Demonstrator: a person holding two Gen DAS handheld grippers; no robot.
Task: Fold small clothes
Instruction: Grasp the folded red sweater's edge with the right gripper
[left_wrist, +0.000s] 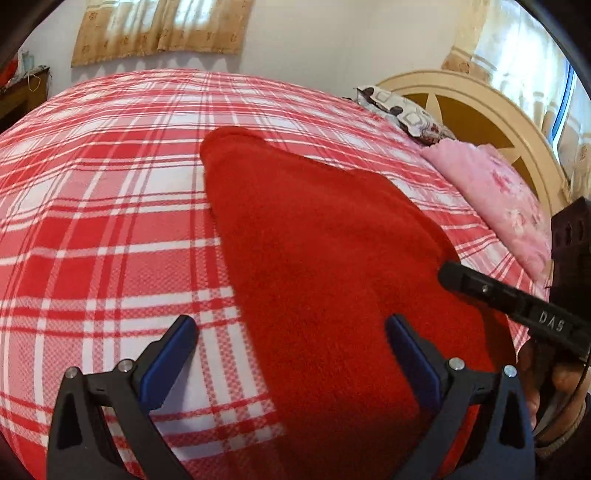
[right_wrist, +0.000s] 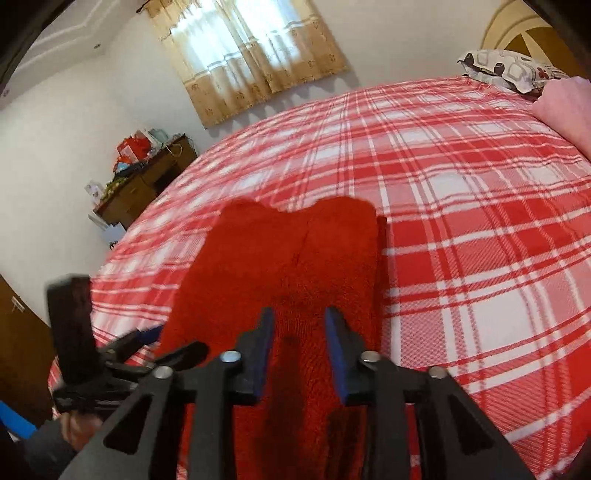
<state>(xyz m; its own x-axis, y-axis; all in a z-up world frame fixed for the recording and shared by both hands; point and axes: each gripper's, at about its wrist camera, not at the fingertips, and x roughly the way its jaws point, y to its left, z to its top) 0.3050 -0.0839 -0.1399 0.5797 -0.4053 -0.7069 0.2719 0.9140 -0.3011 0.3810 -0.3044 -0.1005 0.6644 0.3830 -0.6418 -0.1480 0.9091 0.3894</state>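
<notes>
A red fleece garment (left_wrist: 325, 236) lies on the red-and-white plaid bedspread (left_wrist: 110, 206), long and partly doubled over. My left gripper (left_wrist: 291, 325) is open, hovering over its near left edge; one finger is over the plaid, the other over the red cloth. In the right wrist view the garment (right_wrist: 291, 254) stretches away with two rounded lobes at its far end. My right gripper (right_wrist: 299, 325) is open with a narrow gap, just above the garment's near end, holding nothing. The right gripper's finger (left_wrist: 491, 291) shows at the right of the left wrist view.
A pink floral pillow (left_wrist: 495, 195) and a patterned pillow (left_wrist: 402, 110) lie by the cream headboard (left_wrist: 476, 103). A wooden dresser with clutter (right_wrist: 144, 177) stands beside the bed under a curtained window (right_wrist: 251, 48). The left gripper (right_wrist: 144, 338) shows at the lower left of the right wrist view.
</notes>
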